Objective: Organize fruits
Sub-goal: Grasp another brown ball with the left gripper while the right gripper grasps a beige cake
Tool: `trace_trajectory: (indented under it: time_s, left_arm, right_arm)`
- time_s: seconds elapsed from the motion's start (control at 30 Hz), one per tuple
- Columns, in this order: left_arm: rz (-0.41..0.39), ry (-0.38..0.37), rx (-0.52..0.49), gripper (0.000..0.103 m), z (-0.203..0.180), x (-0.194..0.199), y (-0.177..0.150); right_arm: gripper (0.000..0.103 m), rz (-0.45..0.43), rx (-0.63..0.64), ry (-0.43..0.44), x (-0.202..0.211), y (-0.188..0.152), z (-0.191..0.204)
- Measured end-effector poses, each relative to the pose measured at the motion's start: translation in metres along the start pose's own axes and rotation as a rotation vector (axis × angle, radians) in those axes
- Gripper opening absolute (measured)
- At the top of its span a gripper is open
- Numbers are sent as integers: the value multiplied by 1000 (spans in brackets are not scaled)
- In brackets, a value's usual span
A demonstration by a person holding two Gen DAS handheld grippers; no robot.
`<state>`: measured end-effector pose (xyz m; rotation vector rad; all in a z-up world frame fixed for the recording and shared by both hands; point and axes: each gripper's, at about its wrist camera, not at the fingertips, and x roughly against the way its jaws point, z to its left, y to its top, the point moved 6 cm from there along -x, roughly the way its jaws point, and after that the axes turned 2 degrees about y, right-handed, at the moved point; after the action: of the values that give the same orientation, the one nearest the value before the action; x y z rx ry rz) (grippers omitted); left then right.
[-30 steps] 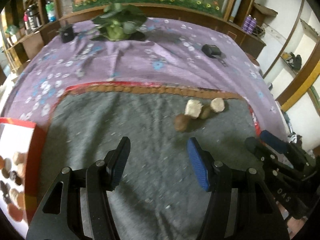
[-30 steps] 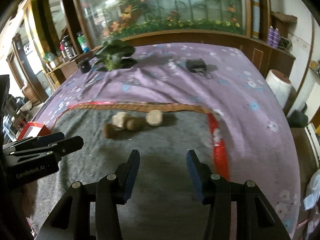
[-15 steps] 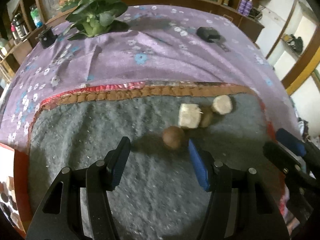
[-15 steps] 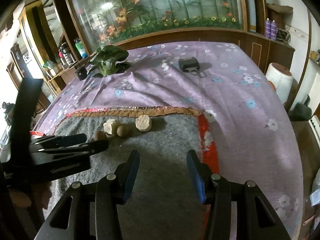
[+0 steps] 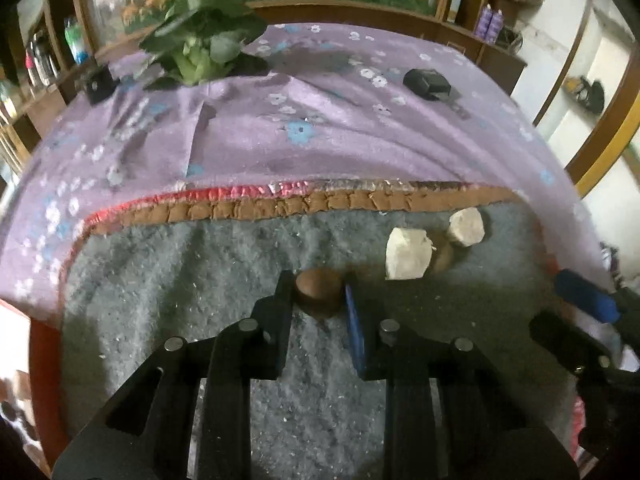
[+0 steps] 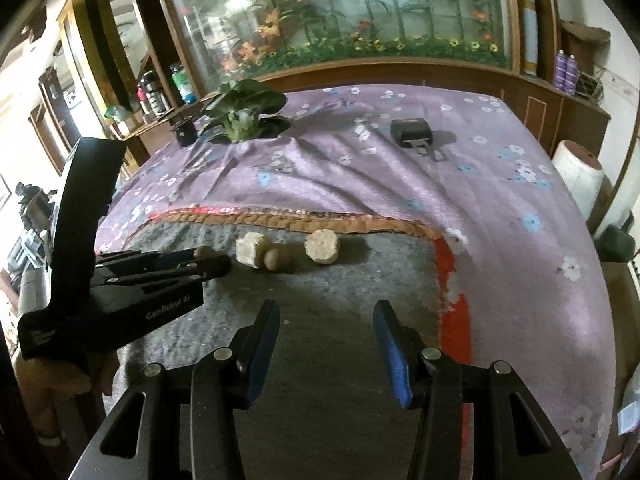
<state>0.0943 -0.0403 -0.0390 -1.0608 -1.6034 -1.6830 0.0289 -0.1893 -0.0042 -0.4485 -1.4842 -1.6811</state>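
My left gripper [image 5: 318, 296] is shut on a round brown fruit [image 5: 318, 288] on the grey mat [image 5: 180, 280]; it also shows in the right wrist view [image 6: 208, 262], with the fruit [image 6: 204, 253] between its tips. To its right lie a pale cut fruit chunk [image 5: 408, 254], a second brown fruit [image 5: 442, 258] half hidden behind it, and another pale chunk [image 5: 466, 226]. In the right wrist view these are the chunk [image 6: 249, 249], brown fruit [image 6: 274, 259] and chunk [image 6: 322, 246]. My right gripper [image 6: 326, 320] is open and empty, nearer than the fruits.
The mat lies on a purple flowered cloth [image 5: 320, 128]. A leafy green plant [image 5: 200, 48] and two small black objects [image 5: 426, 82] [image 5: 98, 84] sit at the back. A red-edged tray [image 5: 36, 360] is at the left. Shelves and a white roll [image 6: 580, 180] border the table.
My left gripper moved forward onto the brown fruit and its jaws closed on it. The right gripper stayed open and hardly moved.
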Motion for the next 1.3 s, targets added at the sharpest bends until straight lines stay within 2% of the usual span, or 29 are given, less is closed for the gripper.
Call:
trace_trajectory:
  time_s: [0.23,0.37,0.47,0.53,0.57,0.63,0.67,0.77,0.83,0.9,1.07,1.23,1.3]
  left_arm:
    - [-53,68,39,23,24,33,-12]
    - [-86,106,61,23,45,56,-25]
    - [-101,130,75,23,60,70,-33]
    - [-108,144,88,23,71,78,-37]
    - [-109,150,92,23,76,81,-39]
    - [-114,166,103,23,85,86,-42]
    - [-115,172,103,23,88,87,-42]
    - [-119,172,110,23,93,88,-43]
    - [-121,165,110,23,93,88,-44]
    - [-120,154,111,23,91,87,-44]
    - [-110,132,107,23,86,85,-46]
    - [-98,126,107,23,83,80,-47]
    - [-95,125,105,23,82,80,-48]
  right_arm:
    - [48,2,55,115,-13,23,36]
    - [48,36,121,121,-41,40,55]
    - [48,91,146,88,-65,41,63]
    - [48,85,190,74,-73,43,75]
    - [48,96,203,93,-75,43,83]
    - [48,118,212,203,-76,41,105]
    - [48,115,219,221,-75,41,112]
    - [48,78,232,204,-65,42,116]
    - [48,63,243,148,-62,41,109]
    - [48,62,261,101,-62,40,104]
    - [48,64,325,58,-70,38,95]
    - [48,177,367,37,-99,34,84]
    - [45,158,387,37,-103,34,85]
